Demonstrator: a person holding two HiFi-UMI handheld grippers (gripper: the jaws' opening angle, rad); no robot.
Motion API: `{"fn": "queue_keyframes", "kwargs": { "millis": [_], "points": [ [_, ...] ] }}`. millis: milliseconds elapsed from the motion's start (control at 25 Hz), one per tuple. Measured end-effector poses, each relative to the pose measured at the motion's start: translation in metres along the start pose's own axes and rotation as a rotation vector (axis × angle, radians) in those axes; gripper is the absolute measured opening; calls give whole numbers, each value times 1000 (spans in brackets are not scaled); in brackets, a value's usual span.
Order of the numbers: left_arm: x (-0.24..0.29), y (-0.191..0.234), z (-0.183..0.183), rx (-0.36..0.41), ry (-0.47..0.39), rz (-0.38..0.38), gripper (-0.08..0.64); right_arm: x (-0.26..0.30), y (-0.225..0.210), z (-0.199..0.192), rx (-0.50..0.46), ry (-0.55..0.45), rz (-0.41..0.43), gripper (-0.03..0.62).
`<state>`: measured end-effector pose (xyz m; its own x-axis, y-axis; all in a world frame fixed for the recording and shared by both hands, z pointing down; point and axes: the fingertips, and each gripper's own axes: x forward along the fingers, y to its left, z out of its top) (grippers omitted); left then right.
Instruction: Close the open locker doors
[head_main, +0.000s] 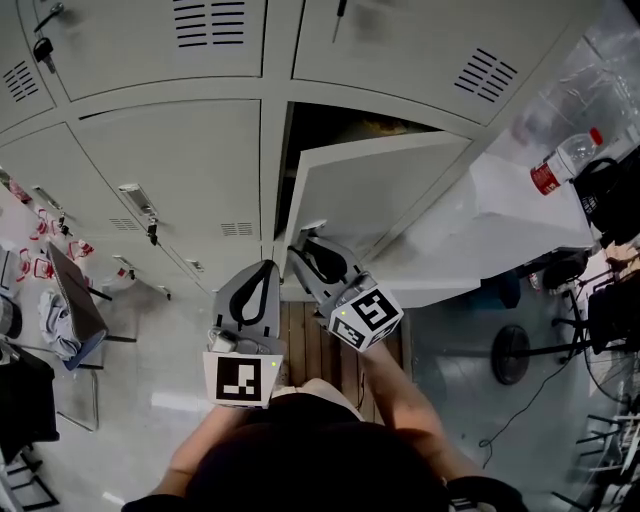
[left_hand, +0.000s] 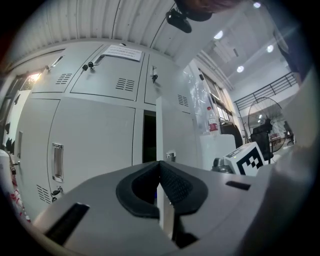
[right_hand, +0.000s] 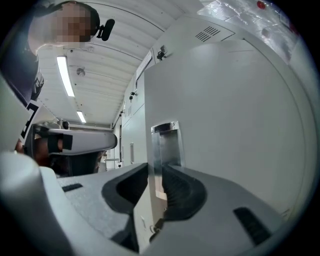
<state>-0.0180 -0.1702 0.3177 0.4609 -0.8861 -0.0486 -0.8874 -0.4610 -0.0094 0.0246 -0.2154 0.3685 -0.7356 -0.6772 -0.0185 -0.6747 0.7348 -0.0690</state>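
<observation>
holding the door (right_hand: 235, 130) edge at its handle (right_hand: 166, 142) — my right tongs (right_hand: 155, 169) clamped on it | my left tongs (left_hand: 159, 163) together, empty

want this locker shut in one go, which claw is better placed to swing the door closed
Right. The right claw has its jaws on the edge of the open door, just below the handle. The left claw is shut, empty and short of the door.
</observation>
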Motion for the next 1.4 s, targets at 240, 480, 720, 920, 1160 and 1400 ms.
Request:
{"fn": "queue_keyframes", "kwargs": {
  "millis": [240, 480, 720, 920, 1160, 1400],
  "points": [
    [6, 10, -3, -17, 7, 12, 2, 11, -6, 2, -10, -4, -12, 83],
    [14, 16, -6, -7, 15, 11, 2, 19, -11, 1, -27, 0, -27, 76],
    [20, 20, -8, -16, 18, 20, 2, 26, -18, 0, -36, 4, -53, 64],
    [24, 23, -8, -4, 18, 27, 2, 29, -22, 0, -37, -3, -63, 58],
    [27, 26, -10, -6, 24, 30, 2, 35, -26, 0, -44, -8, -82, 54],
    [30, 29, -12, 7, 33, 32, 2, 40, -31, 0, -49, -13, -104, 51]
  ]
}}
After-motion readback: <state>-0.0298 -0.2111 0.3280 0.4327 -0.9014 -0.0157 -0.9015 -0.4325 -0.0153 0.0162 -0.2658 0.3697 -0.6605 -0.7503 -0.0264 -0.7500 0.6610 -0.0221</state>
